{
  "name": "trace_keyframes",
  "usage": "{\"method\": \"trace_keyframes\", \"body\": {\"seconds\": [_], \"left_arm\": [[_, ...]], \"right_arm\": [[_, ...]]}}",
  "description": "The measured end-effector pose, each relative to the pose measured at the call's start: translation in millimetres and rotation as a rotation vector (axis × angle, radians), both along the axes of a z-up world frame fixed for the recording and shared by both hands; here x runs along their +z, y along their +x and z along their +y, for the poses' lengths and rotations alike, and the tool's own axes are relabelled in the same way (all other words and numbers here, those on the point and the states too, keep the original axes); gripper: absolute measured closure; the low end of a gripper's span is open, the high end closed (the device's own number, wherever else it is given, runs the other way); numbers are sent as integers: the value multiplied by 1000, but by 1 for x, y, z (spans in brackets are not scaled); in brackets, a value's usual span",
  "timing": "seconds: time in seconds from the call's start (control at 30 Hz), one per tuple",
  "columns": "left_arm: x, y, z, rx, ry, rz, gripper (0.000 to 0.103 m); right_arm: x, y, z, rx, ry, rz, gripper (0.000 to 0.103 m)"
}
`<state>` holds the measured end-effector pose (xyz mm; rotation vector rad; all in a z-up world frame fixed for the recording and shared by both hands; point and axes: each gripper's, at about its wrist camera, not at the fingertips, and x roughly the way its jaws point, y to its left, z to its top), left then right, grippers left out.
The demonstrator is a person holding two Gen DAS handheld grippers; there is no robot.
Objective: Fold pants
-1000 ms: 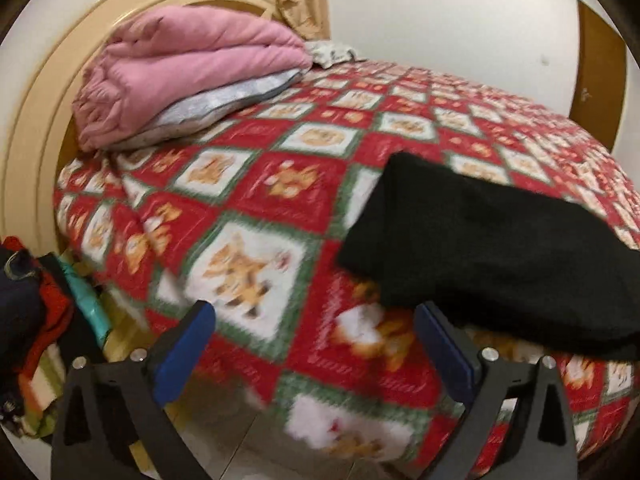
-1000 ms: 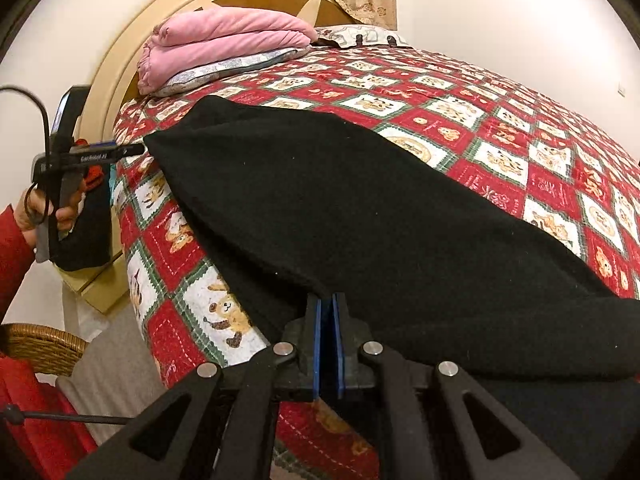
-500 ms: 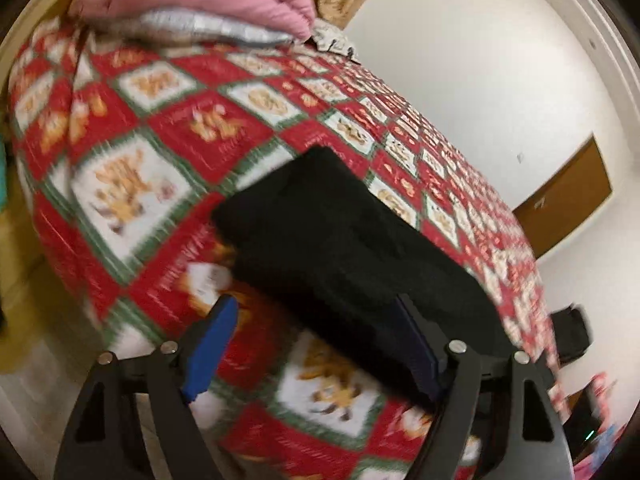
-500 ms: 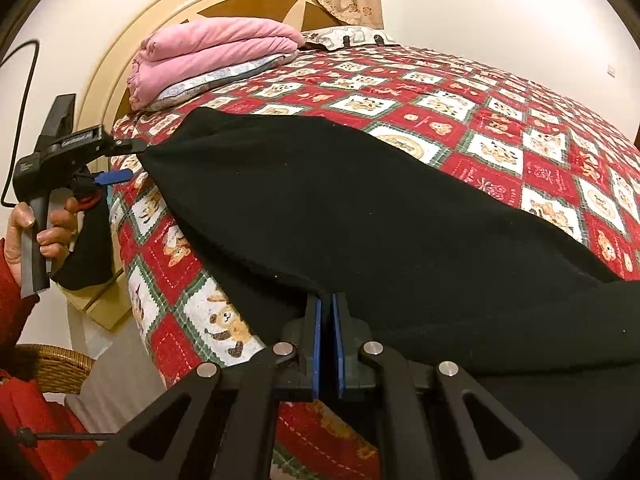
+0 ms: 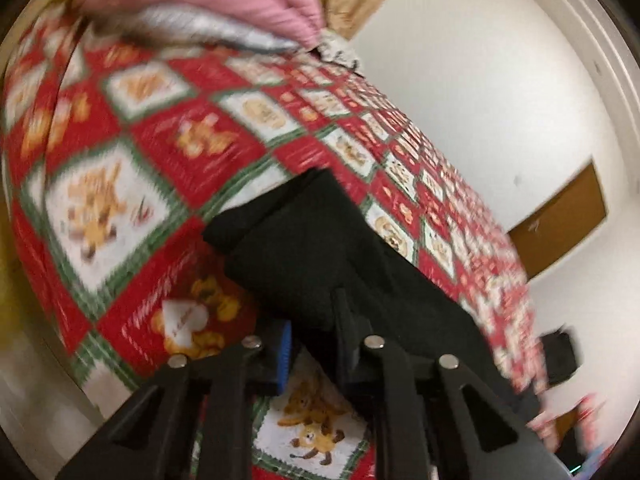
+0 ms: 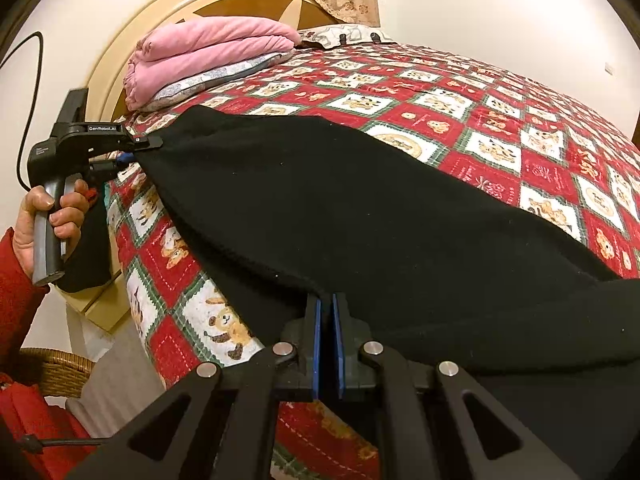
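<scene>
Pants: black, soft fleece-like pants (image 6: 360,216) lie spread on the bed, along its near side edge, with some cloth hanging over that edge.
Long axis: in the right wrist view the pants run from the narrow end near the headboard corner, at the left, across to the wide part at the lower right; they lie roughly parallel to the bed's near edge.
Narrow end: in the left wrist view the end of the pants (image 5: 320,248) shows as a doubled layer pointing toward the headboard; this view is blurred.
Left gripper: the left gripper (image 6: 138,148), seen from the side, has its black fingers closed on the narrow end of the pants. In its own view the left gripper (image 5: 316,344) has black cloth between the blue pads.
Right gripper: the right gripper (image 6: 326,340) has its blue pads almost together, with the lower hem edge of the pants pinched in the thin gap.
Writing: the left gripper's body bears the label "GenRobot.AI"; a smaller label below it is too small to read.
Hand: the person's left hand (image 6: 52,216), in a red sleeve, grips the handle.
Bed cover: red, green and white checked quilt (image 6: 500,128) with bear pictures.
Headboard end: folded pink blanket (image 6: 208,52) atop a grey patterned pillow (image 6: 208,80), before the rounded cream wooden headboard (image 6: 160,12).
Floor: woven wicker basket (image 6: 60,372) beside the bed.
</scene>
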<state>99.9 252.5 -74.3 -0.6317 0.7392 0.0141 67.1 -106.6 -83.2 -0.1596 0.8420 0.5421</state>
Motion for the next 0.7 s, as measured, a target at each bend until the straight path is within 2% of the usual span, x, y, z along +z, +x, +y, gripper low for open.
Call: {"method": "trace_keyframes", "body": {"seconds": [0.03,0.17,0.27,0.33,0.4,0.57,0.7], "left_arm": [[7,3,-4,-17,47,-7,87],[30,7,-9,-63,140,-42,87],[30,18,-8,-94,211,27,87],[23,22,-7,-99,230,85,87],[17,15,-5,-91,228,99,87],[23,-2,-9,-68,249,79,86],[37,-2,-11,-49,327,56,76]], "right_arm": [[0,0,0,-1,-1,1,97],[2,0,1,-9,-6,1,97],[1,1,0,-14,2,-1,97],[1,2,1,-18,4,0,97],[2,2,2,-20,-4,-3,97],[2,1,6,-9,-39,-19,97],[1,3,1,-23,2,-3,97]]}}
